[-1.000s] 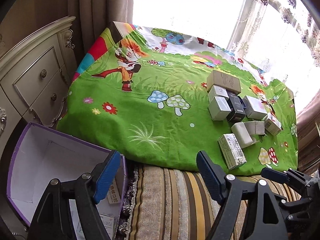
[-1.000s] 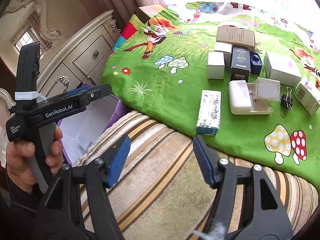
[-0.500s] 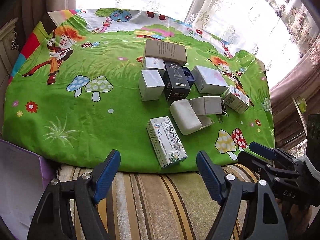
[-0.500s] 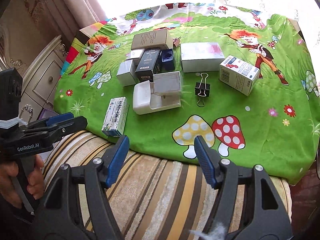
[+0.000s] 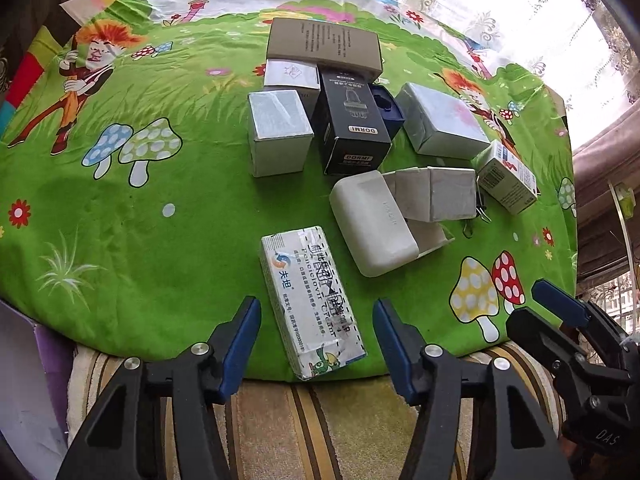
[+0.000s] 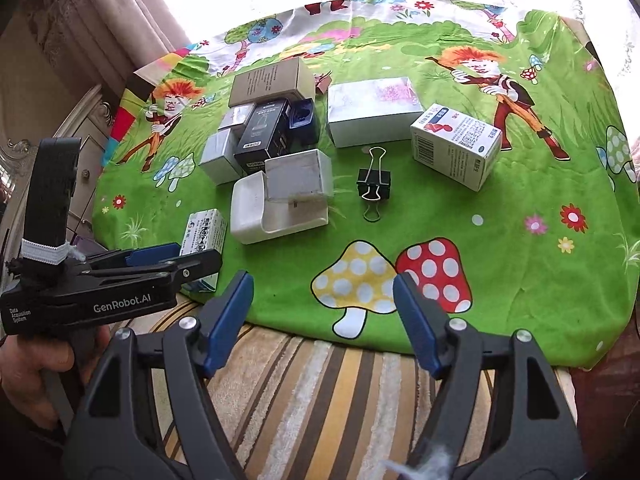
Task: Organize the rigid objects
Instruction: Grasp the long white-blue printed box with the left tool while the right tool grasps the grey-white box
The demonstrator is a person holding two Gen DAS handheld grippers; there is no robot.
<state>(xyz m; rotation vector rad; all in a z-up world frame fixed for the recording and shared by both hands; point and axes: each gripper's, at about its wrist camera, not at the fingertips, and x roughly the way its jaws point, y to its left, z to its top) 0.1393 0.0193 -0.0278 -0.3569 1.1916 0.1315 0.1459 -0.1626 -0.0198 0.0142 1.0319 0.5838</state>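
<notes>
Several small boxes lie on a green cartoon cloth (image 5: 180, 208). A long white medicine box (image 5: 312, 300) lies nearest, and my left gripper (image 5: 316, 340) straddles its near end. Its jaws are closing, and a gap shows between each blue pad and the box. Behind it are a white rounded case (image 5: 372, 226), a black DORMI box (image 5: 352, 128), a silver box (image 5: 278, 132) and a brown box (image 5: 324, 46). My right gripper (image 6: 322, 312) hovers over the cloth's front edge by the mushroom print, its jaws opening with nothing between them. A black binder clip (image 6: 374, 184) lies ahead of it.
A striped cushion (image 6: 320, 380) runs under the cloth's front edge. A purple open box (image 5: 24, 380) stands low at the left. A cream dresser (image 6: 80, 152) stands at the far left. A red-and-blue printed medicine box (image 6: 456, 144) and a flat silver box (image 6: 372, 112) lie to the right.
My left gripper swung from the purple box to the cloth, came down over the long white box and narrowed its jaws. My right gripper swung right, then held, its jaws widening slightly.
</notes>
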